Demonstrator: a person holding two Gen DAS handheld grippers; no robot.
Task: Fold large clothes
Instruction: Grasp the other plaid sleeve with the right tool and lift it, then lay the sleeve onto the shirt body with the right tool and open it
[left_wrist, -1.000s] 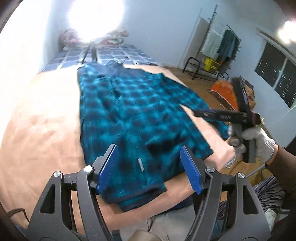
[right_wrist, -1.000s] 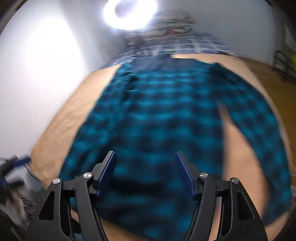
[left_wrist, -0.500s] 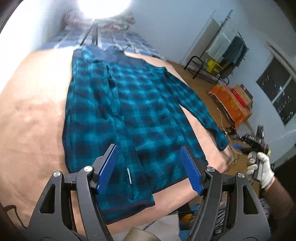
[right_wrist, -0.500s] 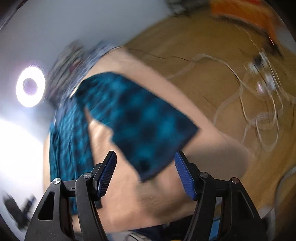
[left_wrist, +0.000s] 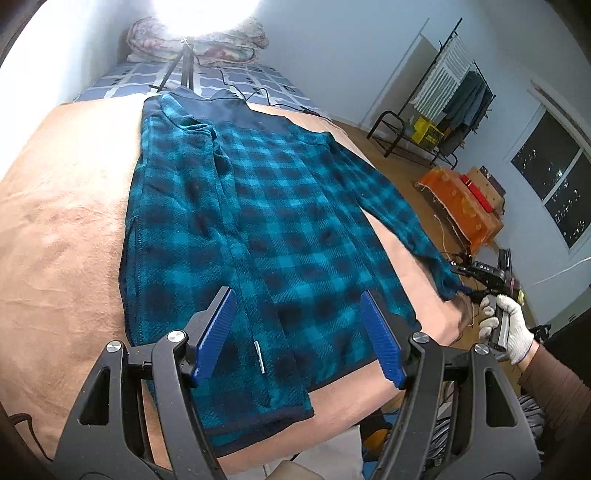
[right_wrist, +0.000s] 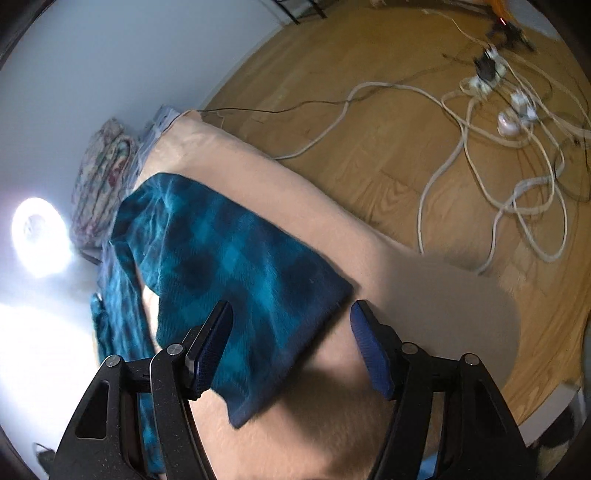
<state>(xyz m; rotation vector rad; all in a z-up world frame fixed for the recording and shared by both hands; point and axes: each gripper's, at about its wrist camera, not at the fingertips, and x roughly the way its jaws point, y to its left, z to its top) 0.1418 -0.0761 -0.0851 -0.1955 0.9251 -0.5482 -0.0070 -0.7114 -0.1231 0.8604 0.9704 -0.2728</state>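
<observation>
Right hand-held gripper swung to sleeve cuff, closing, left hand-held gripper spread above shirt, cables on floor

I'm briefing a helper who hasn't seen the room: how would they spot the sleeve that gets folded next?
Start at the tan bed cover, where the teal plaid jacket lies flat. Follow its outstretched sleeve toward the bed's edge beside the wooden floor. Unlike the other sleeve, already folded over the body, this one's cuff sits between the closing right hand-held gripper.
</observation>
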